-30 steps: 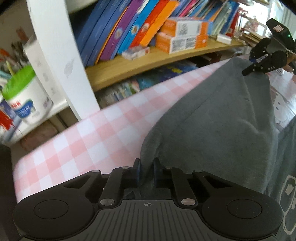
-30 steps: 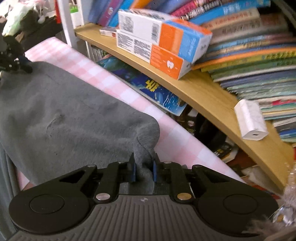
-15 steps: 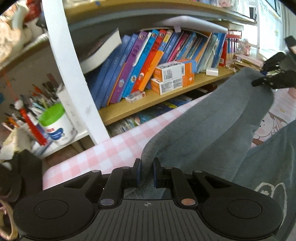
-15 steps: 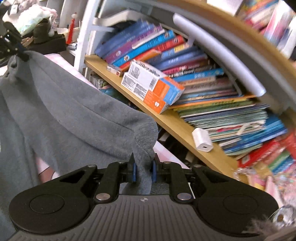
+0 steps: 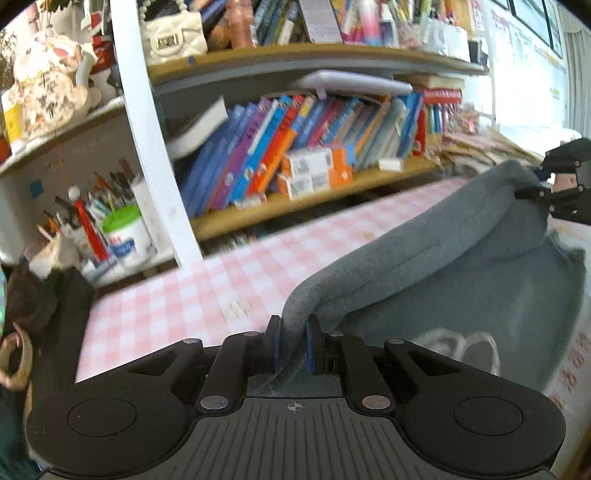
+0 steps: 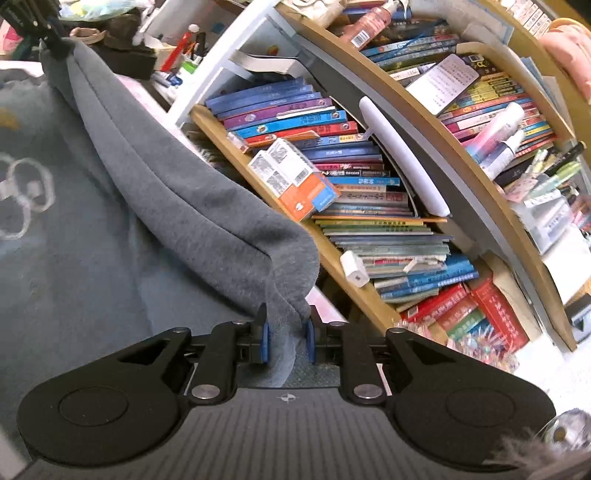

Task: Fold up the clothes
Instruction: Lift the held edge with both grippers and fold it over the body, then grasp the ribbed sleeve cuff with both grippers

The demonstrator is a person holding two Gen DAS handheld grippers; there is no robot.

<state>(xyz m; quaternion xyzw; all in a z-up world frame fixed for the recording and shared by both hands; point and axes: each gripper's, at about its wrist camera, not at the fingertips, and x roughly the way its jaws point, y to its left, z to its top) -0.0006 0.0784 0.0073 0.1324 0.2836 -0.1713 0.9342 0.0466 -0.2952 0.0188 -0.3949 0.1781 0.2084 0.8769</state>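
Note:
A grey sweatshirt (image 5: 443,280) with a white printed motif hangs stretched between both grippers above a pink checked table (image 5: 207,291). My left gripper (image 5: 291,345) is shut on one corner of its thick hem. In the right wrist view my right gripper (image 6: 286,341) is shut on the other corner of the grey sweatshirt (image 6: 166,192). The right gripper (image 5: 554,184) shows far right in the left wrist view, and the left gripper (image 6: 40,26) at top left in the right wrist view. The garment's lower body drapes down below the held edge.
A wooden bookshelf (image 5: 332,192) packed with books and orange-and-white boxes (image 5: 314,170) runs along the table's far side. A white upright post (image 5: 147,129) and a pen cup with a green-lidded tub (image 5: 125,236) stand left. A white charger (image 6: 354,267) lies on the shelf.
Both grippers have risen, lifting the sweatshirt's edge off the table. The fold that lay draped flat now hangs taut between them, and upper shelves have come into view.

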